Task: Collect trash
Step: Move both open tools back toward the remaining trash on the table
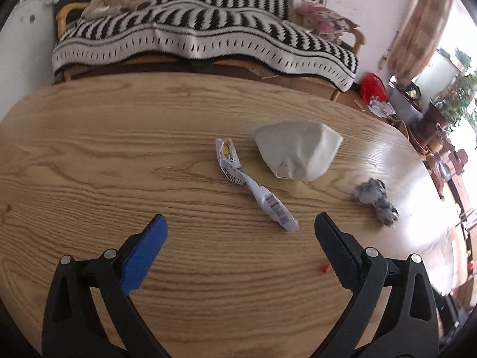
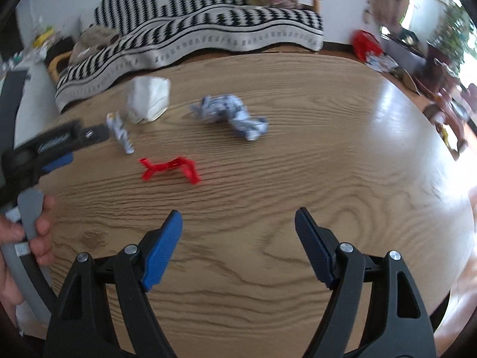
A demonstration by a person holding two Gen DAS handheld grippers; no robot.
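Note:
Trash lies on the oval wooden table (image 1: 89, 155). A twisted white wrapper with a barcode (image 1: 253, 188) lies just ahead of my open, empty left gripper (image 1: 240, 223). A crumpled white paper bag (image 1: 298, 152) sits behind it, and a crumpled blue-white wad (image 1: 377, 201) to the right. In the right wrist view, my open, empty right gripper (image 2: 238, 223) hovers over the table. Ahead of it lie a red plastic strip (image 2: 170, 168), the blue-white wad (image 2: 232, 116), the white bag (image 2: 149, 98) and the wrapper (image 2: 120, 132). The left gripper (image 2: 53, 149) shows at the left, beside the wrapper.
A sofa with a black-and-white striped blanket (image 1: 193, 35) stands behind the table. A red bag (image 1: 372, 86) and clutter lie on the floor at the right. A small red scrap (image 1: 325, 268) shows by my left gripper's right finger.

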